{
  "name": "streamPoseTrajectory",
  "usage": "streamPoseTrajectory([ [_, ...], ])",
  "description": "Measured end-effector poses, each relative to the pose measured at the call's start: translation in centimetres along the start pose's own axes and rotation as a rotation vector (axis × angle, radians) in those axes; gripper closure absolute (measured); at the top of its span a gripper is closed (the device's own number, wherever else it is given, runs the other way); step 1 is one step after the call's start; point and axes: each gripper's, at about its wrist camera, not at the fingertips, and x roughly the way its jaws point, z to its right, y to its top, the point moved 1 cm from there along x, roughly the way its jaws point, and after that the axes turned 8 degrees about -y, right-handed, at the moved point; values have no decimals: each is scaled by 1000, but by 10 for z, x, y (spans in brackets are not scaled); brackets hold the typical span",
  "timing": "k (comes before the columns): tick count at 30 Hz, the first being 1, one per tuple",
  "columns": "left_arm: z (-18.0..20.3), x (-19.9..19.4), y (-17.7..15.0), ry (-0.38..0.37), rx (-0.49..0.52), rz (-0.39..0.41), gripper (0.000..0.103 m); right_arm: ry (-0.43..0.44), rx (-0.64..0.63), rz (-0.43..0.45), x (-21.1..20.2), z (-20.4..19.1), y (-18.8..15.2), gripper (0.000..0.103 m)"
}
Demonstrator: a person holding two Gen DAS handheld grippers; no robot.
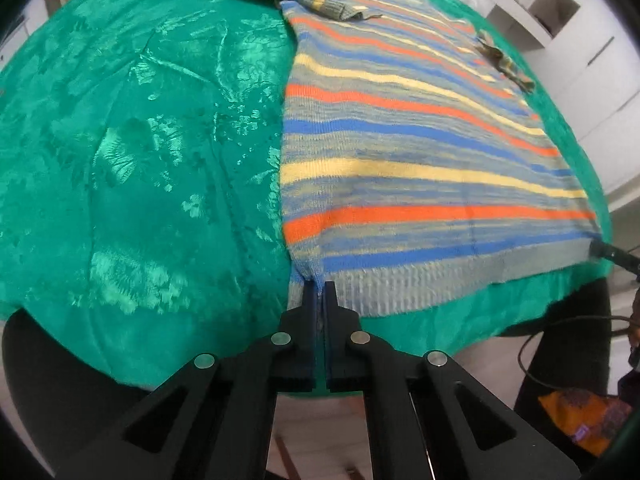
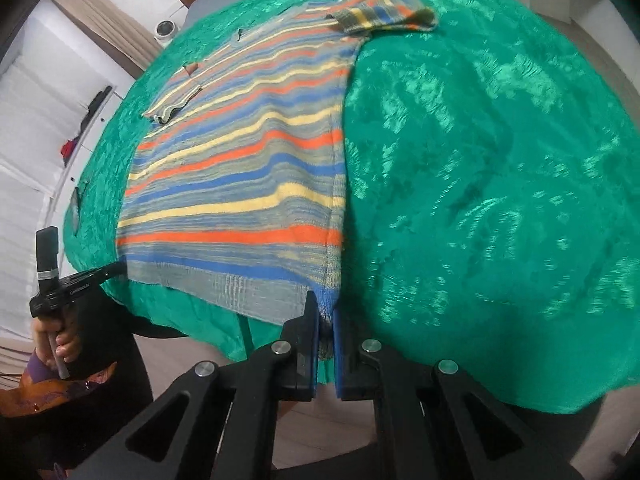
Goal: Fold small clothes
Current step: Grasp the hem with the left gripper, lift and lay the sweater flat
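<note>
Sweater (image 1: 400,152) lies flat on the green cloth (image 1: 140,140), hem toward you at the table edge. Your L gripper (image 1: 319,292) is pinched on one hem corner, R gripper (image 2: 325,312) on the other. Knit looks soft, light, stretchy, so it'll prob sag between grips. Keep corners level and taut when you lift.

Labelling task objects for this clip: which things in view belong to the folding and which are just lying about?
In the job:
striped sweater
left gripper, shut on its hem corner
right gripper, shut on the other corner

Lying about:
green tablecloth
white cabinets
round white device
</note>
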Motion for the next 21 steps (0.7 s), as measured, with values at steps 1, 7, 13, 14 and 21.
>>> streamPoseTrajectory([
  [1, 0, -6, -2, 13, 9, 6, 103, -11, 10, -2, -3, 3, -3, 98],
  [7, -22, -4, -17, 83, -7, -17, 103, -36, 84, -81, 32, 10, -16, 98],
  [13, -10, 14, -10, 176, 31, -29, 102, -86, 55, -108, 62, 3, -11, 98],
  [14, -7, 13, -10, 188, 42, -29, 99, -78, 54, -113, 58, 5, -10, 97],
  [21, 3, -49, -12, 204, 59, 125, 48, -244, -53, 25, -29, 27, 42, 56],
])
